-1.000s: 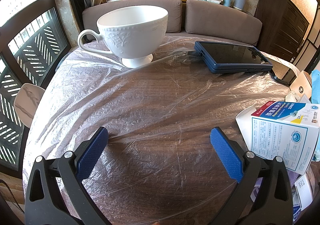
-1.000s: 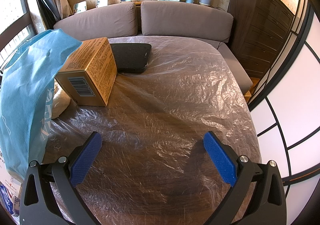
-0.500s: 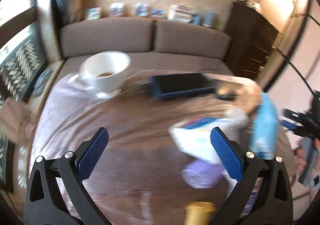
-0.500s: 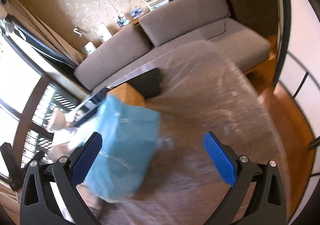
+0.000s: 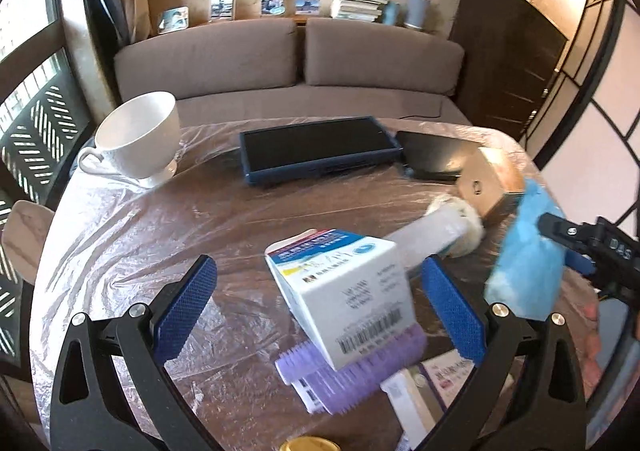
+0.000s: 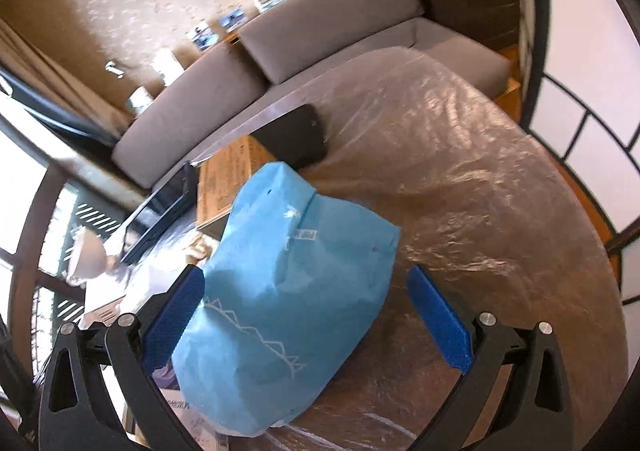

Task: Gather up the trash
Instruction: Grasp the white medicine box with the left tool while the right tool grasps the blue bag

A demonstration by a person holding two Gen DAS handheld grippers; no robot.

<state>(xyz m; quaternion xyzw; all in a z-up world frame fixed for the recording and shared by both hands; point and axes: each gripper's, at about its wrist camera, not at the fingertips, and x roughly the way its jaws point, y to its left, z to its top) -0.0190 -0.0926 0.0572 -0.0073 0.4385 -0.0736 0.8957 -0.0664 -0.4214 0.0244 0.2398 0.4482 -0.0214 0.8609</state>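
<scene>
While one second ago both hand-held grippers looked low over bare plastic sheet, they have now swung toward the trash pile, so I judge collecting is starting. The left hand-held gripper (image 5: 320,301) is spread wide and empty around the white carton (image 5: 348,299), not touching it. The right hand-held gripper (image 6: 306,315), also wide and empty, frames the blue bag (image 6: 288,311) just beside the carton on the table (image 6: 500,211).

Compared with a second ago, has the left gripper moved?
Yes. The left gripper has pulled back and up from the table: the cup looks smaller and farther, and the white box now sits between its fingers.
</scene>
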